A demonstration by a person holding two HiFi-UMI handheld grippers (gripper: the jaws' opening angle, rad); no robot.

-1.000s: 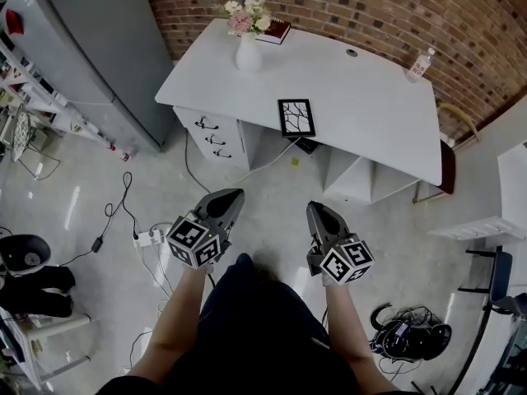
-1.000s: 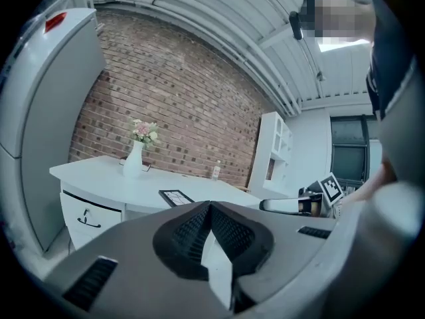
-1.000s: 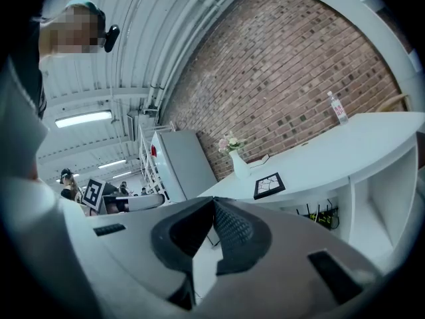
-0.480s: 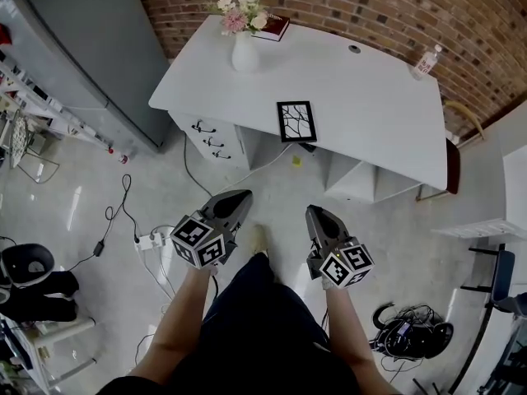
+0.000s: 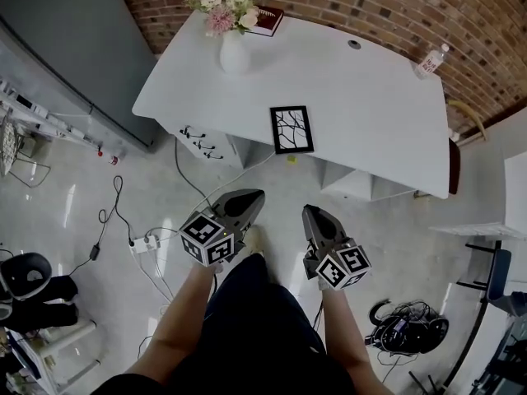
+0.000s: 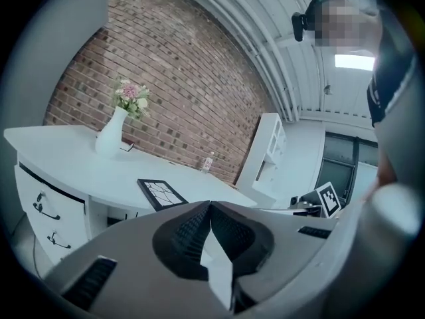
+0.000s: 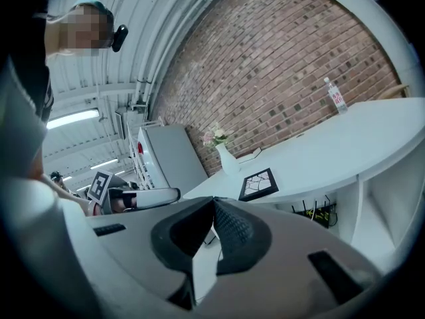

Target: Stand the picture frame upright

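Observation:
A black picture frame (image 5: 291,129) with a branch drawing lies flat near the front edge of the white desk (image 5: 370,97). It also shows in the left gripper view as the frame (image 6: 161,193) and in the right gripper view as the frame (image 7: 259,184). My left gripper (image 5: 251,197) and right gripper (image 5: 308,213) hang side by side over the floor, short of the desk, well apart from the frame. Both are shut with nothing between the jaws, as the left gripper (image 6: 210,205) and right gripper (image 7: 213,200) views show.
A white vase of flowers (image 5: 231,49) and a dark red book (image 5: 268,21) stand at the desk's back left. A water bottle (image 5: 432,59) sits at its far right corner. Drawers (image 5: 202,140) are under the desk, cables and a power strip (image 5: 144,243) on the floor, a grey cabinet (image 5: 74,48) at left.
I have stepped toward the desk: the desk and frame sit lower and nearer in the head view. Both grippers have moved forward with me and stay shut.

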